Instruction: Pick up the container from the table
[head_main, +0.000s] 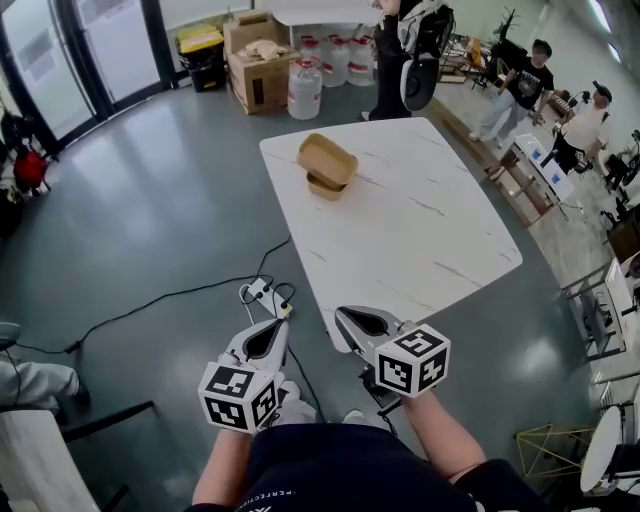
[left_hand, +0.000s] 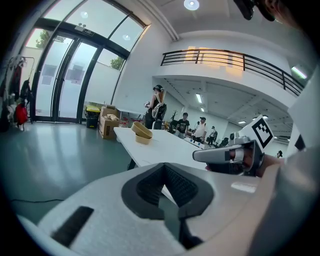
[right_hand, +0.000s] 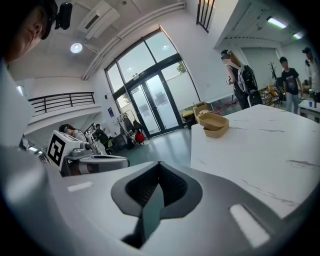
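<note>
A brown paper container (head_main: 326, 165) sits near the far left corner of the white marble table (head_main: 430, 240), with a second brown tray tilted on top of it. It also shows far off as the container (left_hand: 142, 132) in the left gripper view and the container (right_hand: 214, 123) in the right gripper view. My left gripper (head_main: 270, 330) hangs over the floor, left of the table's near corner, jaws together and empty. My right gripper (head_main: 350, 320) is at the table's near edge, also shut with nothing in it. Both are well short of the container.
A power strip (head_main: 265, 293) with cables lies on the floor just ahead of my left gripper. Cardboard boxes (head_main: 258, 60) and water jugs (head_main: 304, 88) stand beyond the table. One person (head_main: 405, 50) stands at the table's far end, and others (head_main: 525, 85) are at the right.
</note>
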